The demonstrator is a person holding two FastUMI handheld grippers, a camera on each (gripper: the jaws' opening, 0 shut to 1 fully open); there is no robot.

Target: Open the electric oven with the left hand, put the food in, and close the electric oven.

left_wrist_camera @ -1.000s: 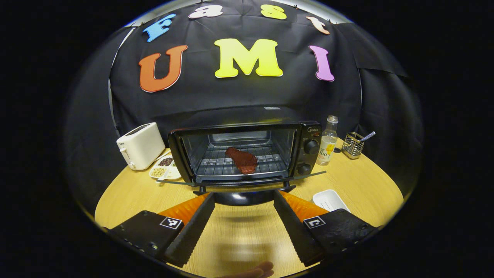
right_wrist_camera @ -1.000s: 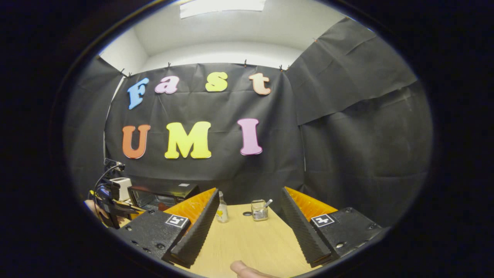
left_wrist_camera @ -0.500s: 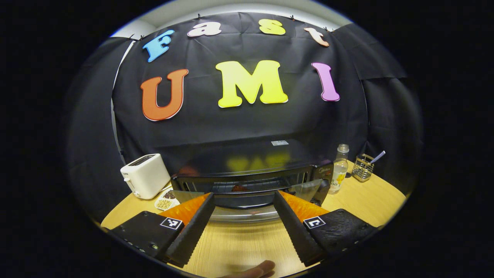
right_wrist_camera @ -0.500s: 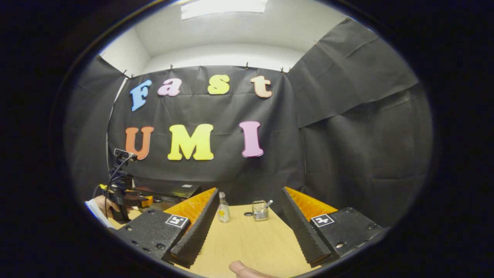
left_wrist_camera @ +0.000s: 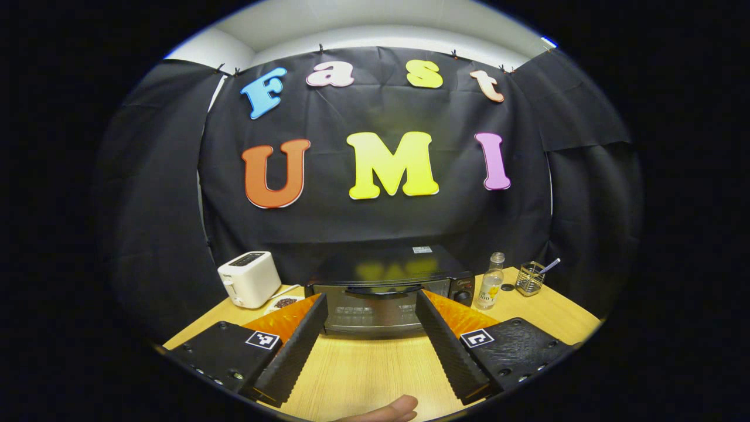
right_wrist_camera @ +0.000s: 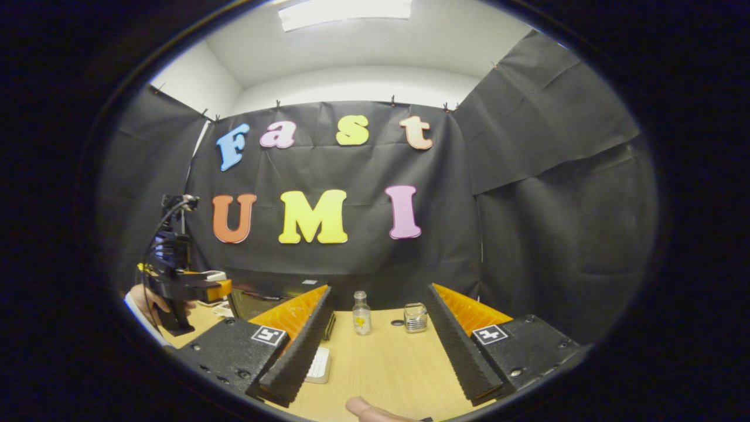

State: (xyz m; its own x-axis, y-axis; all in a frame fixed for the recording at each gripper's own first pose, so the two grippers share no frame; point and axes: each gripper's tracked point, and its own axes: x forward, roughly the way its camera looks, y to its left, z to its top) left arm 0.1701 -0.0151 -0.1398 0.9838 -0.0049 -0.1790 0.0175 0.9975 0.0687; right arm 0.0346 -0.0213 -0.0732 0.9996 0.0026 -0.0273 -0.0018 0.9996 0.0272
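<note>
Left hand-held gripper (left_wrist_camera: 370, 340): fingers spread wide, holding nothing — low centre of the left gripper view.
Right hand-held gripper (right_wrist_camera: 378, 346): spread wide too, empty.
Electric oven (left_wrist_camera: 384, 293): door shut, lower centre, between the left fingers' tips.
Toaster (left_wrist_camera: 249, 279): left of oven.
Bottle (left_wrist_camera: 490, 289): right of oven — on the tabletop (left_wrist_camera: 363, 375).

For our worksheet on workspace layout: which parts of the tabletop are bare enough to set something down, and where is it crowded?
Bare: the table in front of the closed oven, between the left gripper's fingers. Crowded: the toaster and snack dish beside the oven, and the bottle with the wire holder on its other side.
</note>
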